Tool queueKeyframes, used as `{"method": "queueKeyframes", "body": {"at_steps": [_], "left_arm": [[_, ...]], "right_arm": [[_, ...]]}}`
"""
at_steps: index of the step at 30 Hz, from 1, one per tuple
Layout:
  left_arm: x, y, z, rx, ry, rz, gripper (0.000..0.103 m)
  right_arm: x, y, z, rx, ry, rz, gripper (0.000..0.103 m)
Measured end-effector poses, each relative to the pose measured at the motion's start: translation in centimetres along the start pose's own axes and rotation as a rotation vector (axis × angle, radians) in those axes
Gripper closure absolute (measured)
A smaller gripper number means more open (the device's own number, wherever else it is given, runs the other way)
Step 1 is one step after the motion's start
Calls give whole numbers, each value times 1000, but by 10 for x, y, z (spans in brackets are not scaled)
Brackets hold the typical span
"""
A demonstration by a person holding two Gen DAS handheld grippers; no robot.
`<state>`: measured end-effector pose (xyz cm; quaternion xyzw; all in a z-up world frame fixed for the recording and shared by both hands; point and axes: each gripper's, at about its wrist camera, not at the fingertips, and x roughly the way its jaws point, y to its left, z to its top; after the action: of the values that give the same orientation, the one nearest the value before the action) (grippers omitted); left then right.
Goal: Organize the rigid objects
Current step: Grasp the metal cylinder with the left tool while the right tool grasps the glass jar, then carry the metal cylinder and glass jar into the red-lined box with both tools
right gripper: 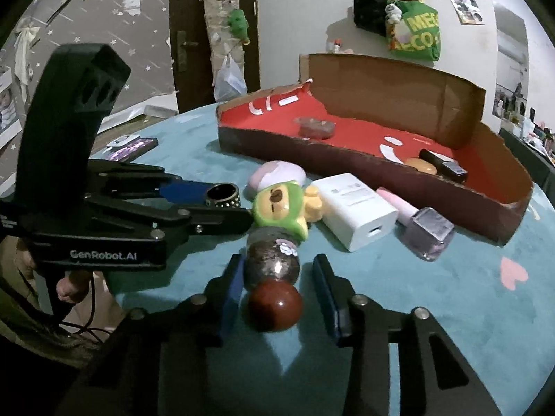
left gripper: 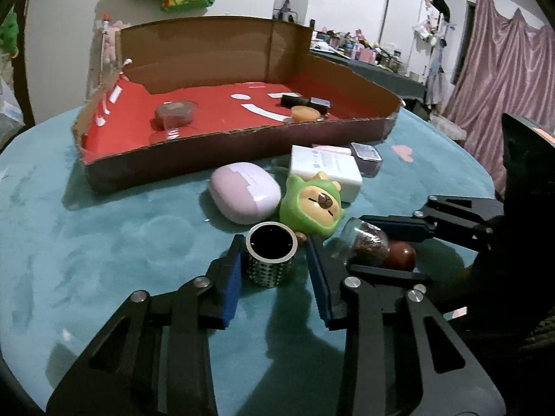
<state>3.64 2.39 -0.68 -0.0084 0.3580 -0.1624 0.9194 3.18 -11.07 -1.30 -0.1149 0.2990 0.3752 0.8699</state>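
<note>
On the teal tablecloth [left gripper: 104, 242], just in front of the cardboard tray [left gripper: 242, 142], a small jar with a round red-brown stopper [right gripper: 274, 277] lies on its side, its long axis running straight away from the right gripper [right gripper: 277, 277], stopper end nearest and glass body pointing toward the green bear figurine [right gripper: 277, 208], which it appears to touch. That gripper is spread wide, a blue pad on each side of the jar with a gap visible on both, so a squeeze across the short axis looks like the natural next move. Just left of the jar stands a studded metal cup [left gripper: 271, 256], upright with its dark mouth up, sitting between the fingers of the left gripper [left gripper: 274, 263], which is likewise spread; its pads flank the cup closely, but contact cannot be confirmed. Each tool is thus nearest its own object, the two arms crossing close together. Beyond lie a lilac earbud case [left gripper: 244, 192], a white charger block [left gripper: 326, 170] and a nail polish bottle [right gripper: 428, 232]; inside the tray already rest a brown lidded pot [left gripper: 175, 112], an orange piece [left gripper: 304, 112] and a dark tube [left gripper: 305, 101].
</note>
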Motion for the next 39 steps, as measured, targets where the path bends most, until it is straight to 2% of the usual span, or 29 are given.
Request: {"method": "queueKeyframes", "body": {"at_steps": [2, 4, 12, 15, 20, 30, 39], "left_arm": [[1, 3, 1, -14, 7, -23, 69], [0, 6, -1, -29, 9, -27, 78], [-23, 8, 3, -49, -33, 11, 79], [-28, 6, 9, -48, -32, 30, 79], [-35, 0, 19, -47, -68, 21, 79], [-39, 7, 52, -56, -117, 45, 79], [-28, 8, 85, -19, -119, 55, 79]], "right_arm": [[1, 0, 0, 2, 1, 0, 63], [0, -2, 0, 10, 1, 7, 70], [-13, -10, 4, 50, -5, 19, 70], [-22, -15, 10, 72, -25, 38, 70], [-38, -20, 25, 89, -71, 64, 70], [-46, -43, 54, 114, -96, 71, 70], [-41, -67, 79, 139, -102, 38, 70]]}}
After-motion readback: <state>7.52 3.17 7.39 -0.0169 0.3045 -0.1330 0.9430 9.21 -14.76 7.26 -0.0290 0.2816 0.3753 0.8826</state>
